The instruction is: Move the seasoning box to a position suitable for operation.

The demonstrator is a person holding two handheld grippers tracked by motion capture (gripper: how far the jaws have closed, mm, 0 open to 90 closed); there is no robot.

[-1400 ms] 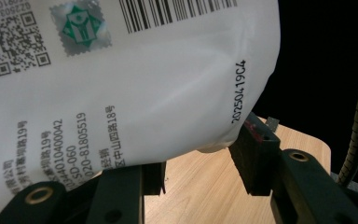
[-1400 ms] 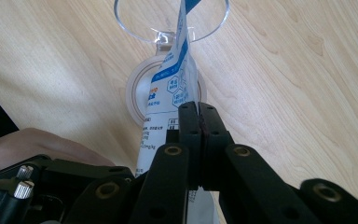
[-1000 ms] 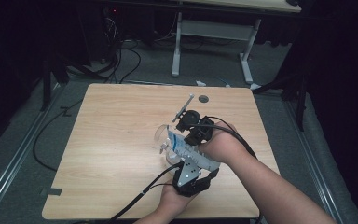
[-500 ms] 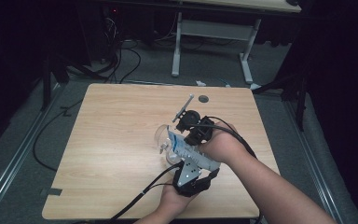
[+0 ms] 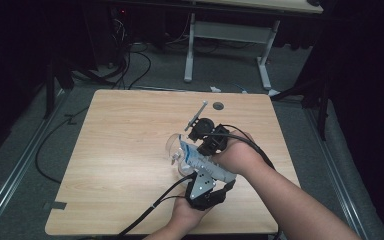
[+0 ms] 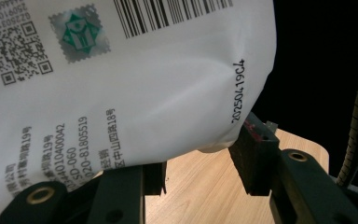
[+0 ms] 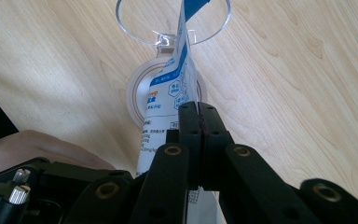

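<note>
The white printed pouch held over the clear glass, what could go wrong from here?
1. The white printed pouch dips into the clear stemmed glass, which lies on its side on the wooden table. A push could roll it.
2. The right gripper is shut on a thin edge of the pouch, so a tug might tear it or slip off.
3. The left gripper holds the pouch's bulging bottom near its rim; that hold looks shallow.

A white printed pouch [image 5: 200, 161] with blue markings is being pinched between the right fingers [image 7: 190, 122]. Its top edge is tilting over a clear glass [image 7: 172, 28] standing beyond them. Its bulging underside is hanging between the left fingers [image 6: 256, 154].
</note>
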